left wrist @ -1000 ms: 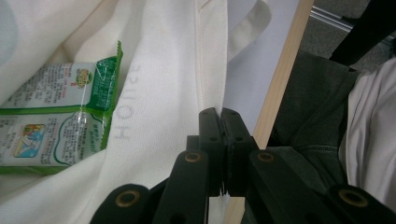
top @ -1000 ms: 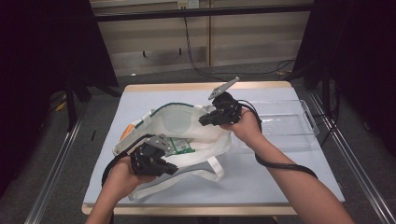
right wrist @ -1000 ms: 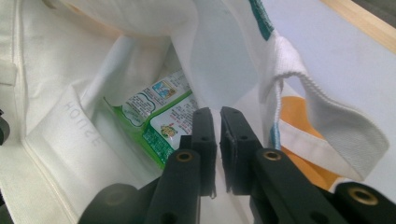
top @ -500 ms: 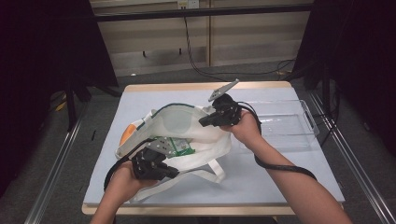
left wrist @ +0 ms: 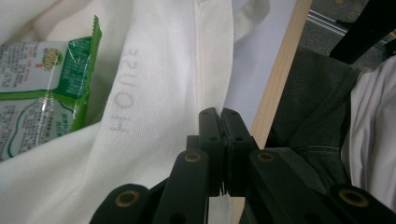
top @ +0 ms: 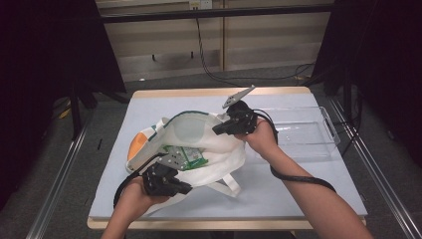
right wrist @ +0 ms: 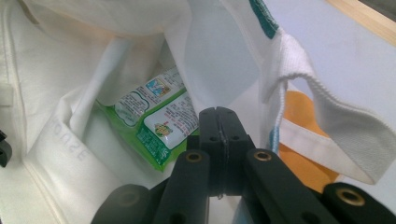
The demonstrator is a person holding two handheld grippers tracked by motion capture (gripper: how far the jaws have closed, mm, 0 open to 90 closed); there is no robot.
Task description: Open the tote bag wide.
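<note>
A white cloth tote bag (top: 219, 154) lies on the table with its mouth held wide between both grippers. My left gripper (top: 171, 183) is shut on the bag's near rim (left wrist: 205, 88), close to the table's front edge. At the far rim (right wrist: 205, 60) my right gripper (top: 226, 124) is shut on the cloth and holds it up. Inside the bag lies a green snack packet (top: 189, 157), also seen as the packet (right wrist: 154, 123) below the right jaws and the packet (left wrist: 46, 88) to the left of the left jaws. A white strap (right wrist: 327, 105) and an orange patch (right wrist: 303, 154) show on the bag's outside.
A clear plastic tray (top: 308, 134) stands on the table right of the bag, behind my right hand. The bag's loose handles (top: 229, 186) trail toward the front edge. The table's wooden edge (left wrist: 278, 88) runs just past the left jaws. Cables trail from both grippers.
My left gripper has drawn the near rim a little toward the person and to the right, widening the mouth slightly. The right gripper has barely moved.
</note>
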